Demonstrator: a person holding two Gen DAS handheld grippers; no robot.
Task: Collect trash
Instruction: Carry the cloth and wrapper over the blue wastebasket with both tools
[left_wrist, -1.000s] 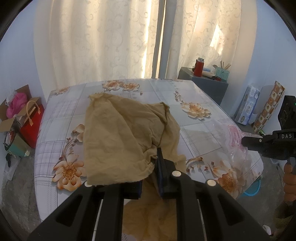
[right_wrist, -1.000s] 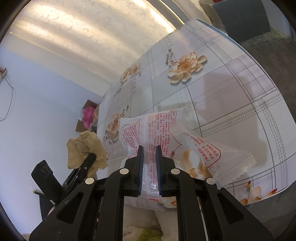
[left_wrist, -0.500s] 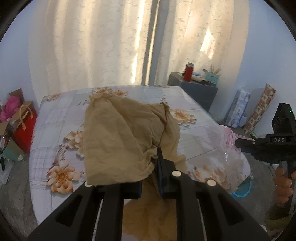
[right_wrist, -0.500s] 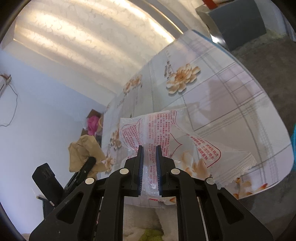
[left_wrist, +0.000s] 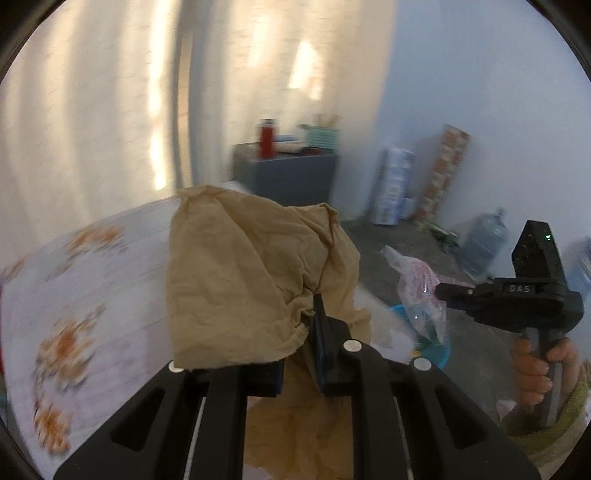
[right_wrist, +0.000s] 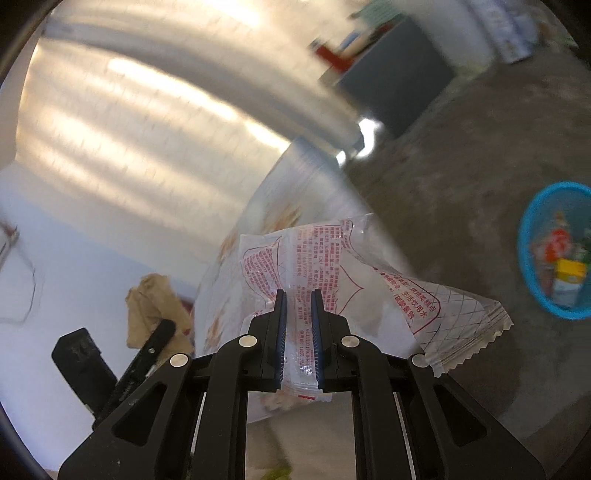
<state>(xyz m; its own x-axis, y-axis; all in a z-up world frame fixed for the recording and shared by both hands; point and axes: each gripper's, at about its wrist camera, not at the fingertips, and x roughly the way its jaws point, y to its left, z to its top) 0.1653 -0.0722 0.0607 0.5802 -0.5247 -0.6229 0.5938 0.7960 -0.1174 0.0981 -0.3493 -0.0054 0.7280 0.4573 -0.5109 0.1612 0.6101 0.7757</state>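
Note:
My left gripper (left_wrist: 303, 332) is shut on a crumpled tan paper bag (left_wrist: 243, 280), held up in the air beside the table. My right gripper (right_wrist: 298, 314) is shut on a clear plastic wrapper with red print (right_wrist: 354, 273), also held in the air. The right gripper with its wrapper (left_wrist: 421, 291) shows at the right of the left wrist view. The left gripper and tan bag (right_wrist: 151, 310) show at the lower left of the right wrist view. A blue trash basket (right_wrist: 524, 236) with several pieces of trash inside stands on the floor at the right.
The flower-print table (left_wrist: 74, 280) is at the left. A grey cabinet (left_wrist: 288, 177) with a red bottle stands by the curtains. Boxes and a water jug (left_wrist: 484, 243) line the far wall. The concrete floor (right_wrist: 461, 177) lies between table and basket.
Both grippers have swung right, away from the table toward the floor side. The blue basket has come into the right wrist view. Both still hold their trash.

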